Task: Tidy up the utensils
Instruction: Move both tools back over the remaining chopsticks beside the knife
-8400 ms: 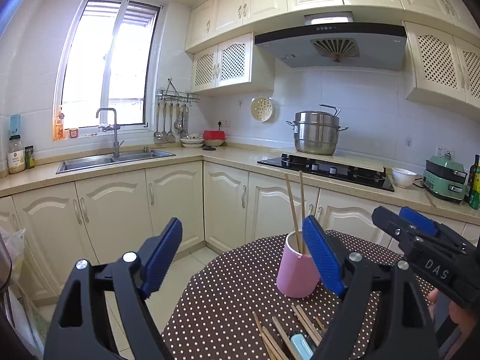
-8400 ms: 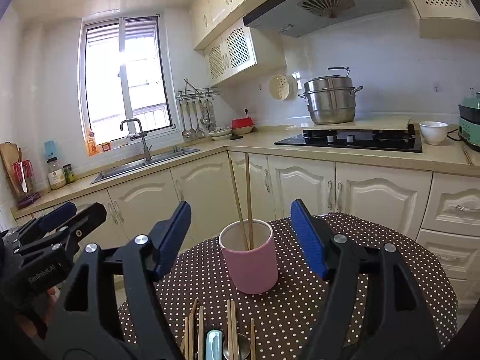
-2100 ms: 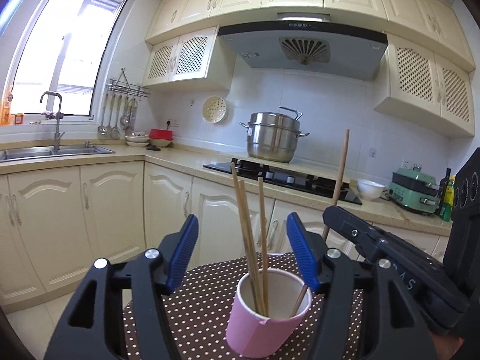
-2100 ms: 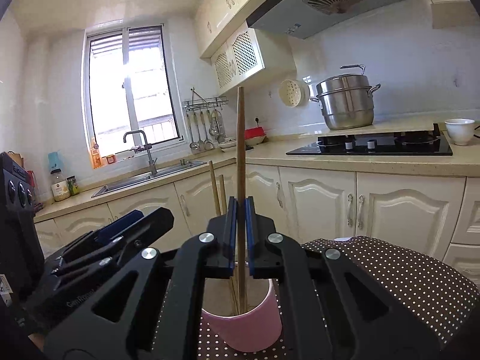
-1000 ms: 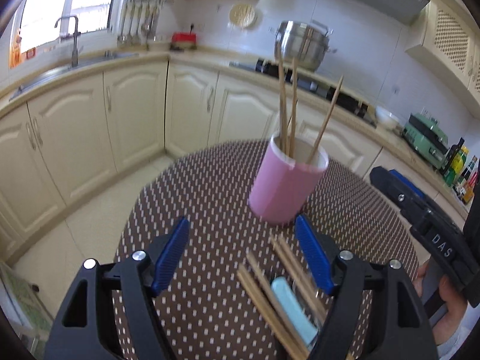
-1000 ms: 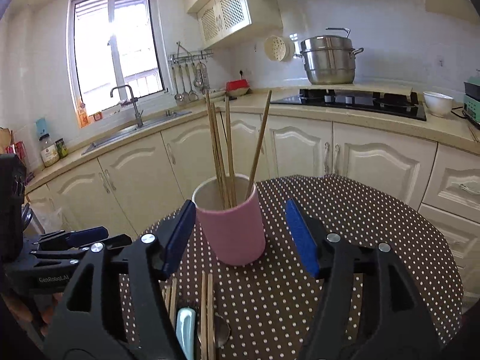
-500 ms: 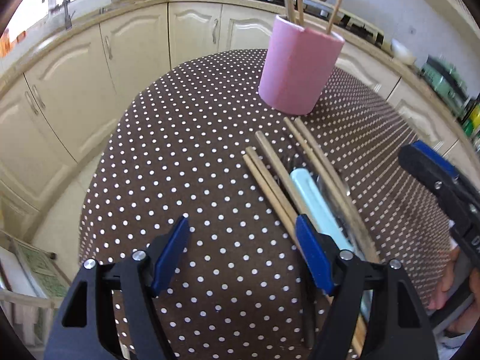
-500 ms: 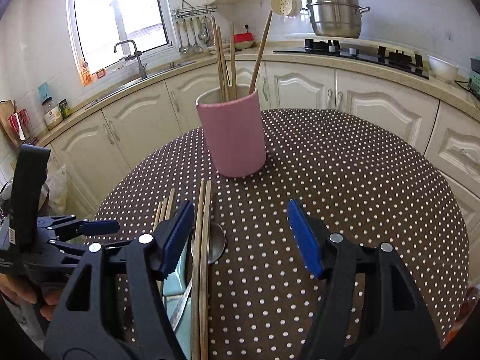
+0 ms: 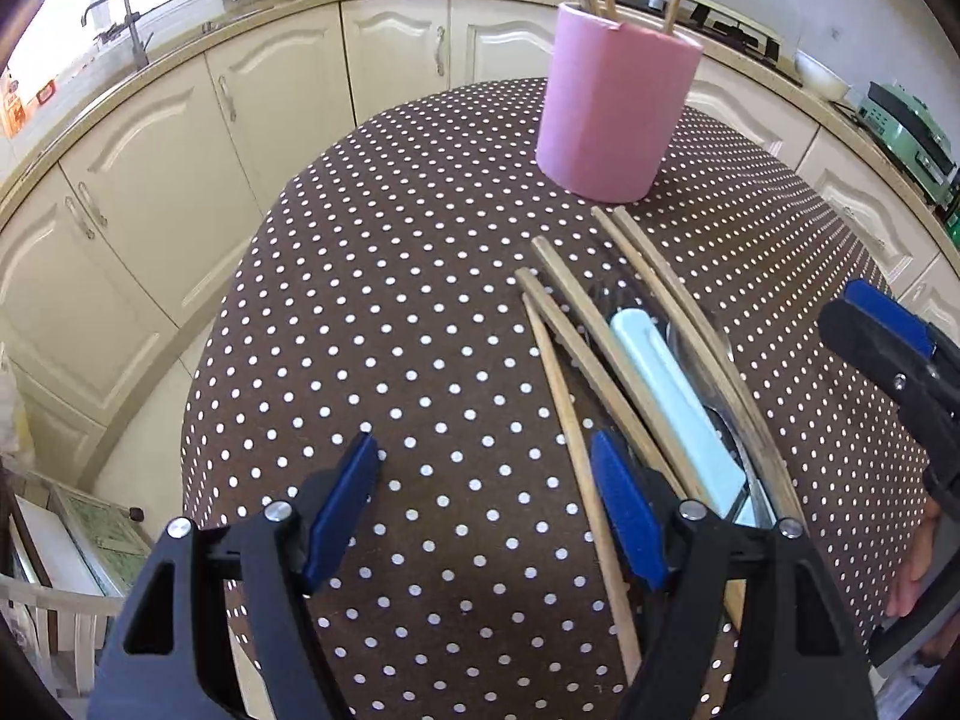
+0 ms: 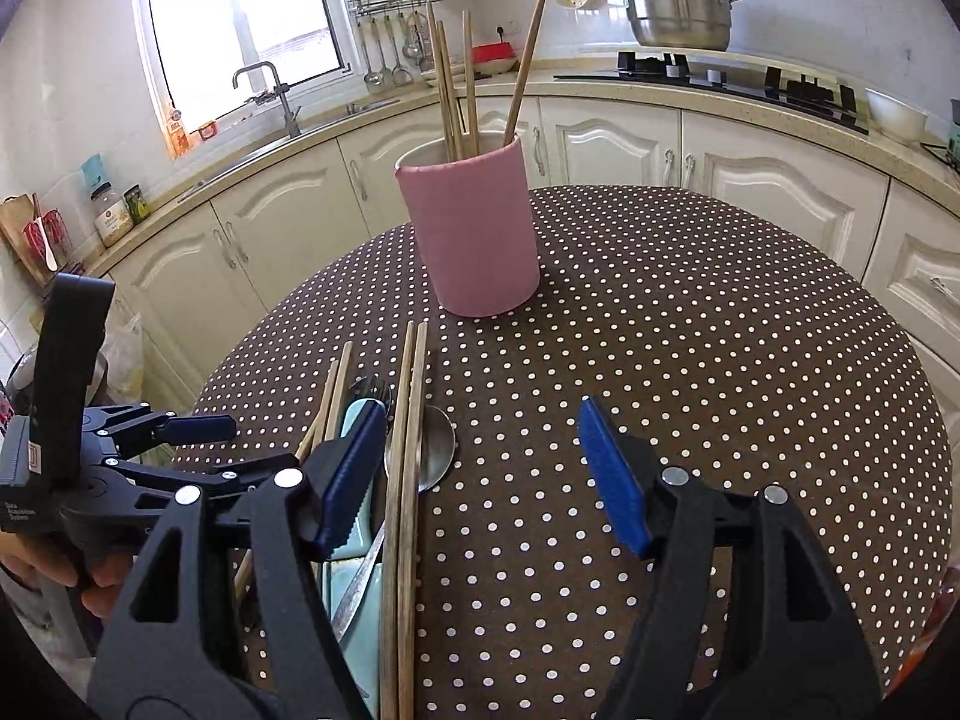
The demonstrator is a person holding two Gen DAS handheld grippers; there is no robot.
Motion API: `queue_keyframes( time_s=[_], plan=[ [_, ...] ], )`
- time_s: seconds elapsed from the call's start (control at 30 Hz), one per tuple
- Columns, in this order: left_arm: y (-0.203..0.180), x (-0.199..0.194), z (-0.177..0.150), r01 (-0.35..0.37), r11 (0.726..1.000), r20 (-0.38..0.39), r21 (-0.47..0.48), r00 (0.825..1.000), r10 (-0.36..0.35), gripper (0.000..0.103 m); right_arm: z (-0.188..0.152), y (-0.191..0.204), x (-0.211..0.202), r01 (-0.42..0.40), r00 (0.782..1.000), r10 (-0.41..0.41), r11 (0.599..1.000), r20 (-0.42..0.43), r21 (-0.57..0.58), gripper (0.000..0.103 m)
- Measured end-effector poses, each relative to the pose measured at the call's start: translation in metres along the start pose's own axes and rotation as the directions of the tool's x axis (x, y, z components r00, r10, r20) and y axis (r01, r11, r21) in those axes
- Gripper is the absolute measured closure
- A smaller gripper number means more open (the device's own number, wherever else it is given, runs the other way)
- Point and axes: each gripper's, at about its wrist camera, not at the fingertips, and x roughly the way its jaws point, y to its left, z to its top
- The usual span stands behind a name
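Hovering above the dotted bench [image 9: 372, 276], the left gripper [image 9: 486, 504] has its jaws spread wide and holds nothing; its right blue pad [image 9: 624, 516] lies over the near ends of the loose chopsticks [image 9: 576, 420], though contact cannot be judged. The right gripper [image 10: 480, 468] is likewise spread wide and empty, its left pad [image 10: 354, 474] positioned over the pile of utensils, beside a pair of chopsticks [image 10: 408, 450] that runs lengthwise toward the camera. Within the pile, a pale blue handle [image 9: 672, 396] lies among the chopsticks, and a metal spoon [image 10: 435, 450] rests with its bowl just right of the pair; a dark fork head [image 10: 372, 387] shows at the far end of the pile. Beyond the pile, a pink holder [image 10: 474, 228] stands upright on the bench and contains four chopsticks [image 10: 465, 78], three near-vertical and one leaning right. Kitchen cabinets [image 10: 630, 144] and a steel pot [image 10: 675, 0] on the hob form the background.
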Motion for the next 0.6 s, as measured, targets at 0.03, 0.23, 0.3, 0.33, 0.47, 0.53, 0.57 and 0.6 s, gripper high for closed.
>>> queue_keyframes(
  time_s=[0.03, 0.23, 0.3, 0.33, 0.47, 0.53, 0.57, 0.6],
  plan=[
    [-0.004, 0.001, -0.001, -0.015, 1.000, -0.003, 0.022, 1.000, 0.015, 0.031, 0.000, 0.000, 0.002, -0.001, 1.000, 0.001, 1.000, -0.011, -0.004, 0.037],
    [-0.009, 0.004, -0.003, -0.028, 0.998, 0.004, 0.059, 1.000, 0.028, 0.031, -0.003, 0.007, 0.012, -0.003, 0.993, -0.005, 0.998, -0.121, -0.070, 0.037],
    [-0.007, 0.003, -0.005, -0.029, 0.998, 0.007, 0.060, 1.000, 0.029, 0.031, -0.005, 0.010, 0.015, 0.007, 0.990, -0.020, 0.996, -0.141, -0.094, 0.037],
    [-0.006, 0.002, -0.006, -0.029, 0.998, 0.009, 0.058, 1.000, 0.029, 0.031, -0.005, 0.010, 0.017, 0.008, 0.988, -0.023, 0.995, -0.151, -0.098, 0.037],
    [-0.001, 0.000, -0.008, -0.035, 0.998, 0.014, 0.057, 0.999, 0.034, 0.033, -0.008, 0.010, 0.026, 0.024, 0.980, -0.044, 0.994, -0.196, -0.105, 0.037],
    [0.001, -0.001, -0.009, -0.033, 0.998, 0.014, 0.055, 0.999, 0.033, 0.035, -0.011, 0.011, 0.029, 0.032, 0.975, -0.056, 0.993, -0.214, -0.115, 0.037],
    [0.002, -0.002, -0.010, -0.033, 0.998, 0.013, 0.055, 0.999, 0.032, 0.036, -0.012, 0.012, 0.031, 0.035, 0.972, -0.063, 0.992, -0.225, -0.124, 0.037],
    [0.003, -0.002, -0.009, -0.033, 0.998, 0.012, 0.054, 0.999, 0.032, 0.037, -0.013, 0.012, 0.033, 0.035, 0.971, -0.064, 0.991, -0.232, -0.125, 0.037]
  ],
)
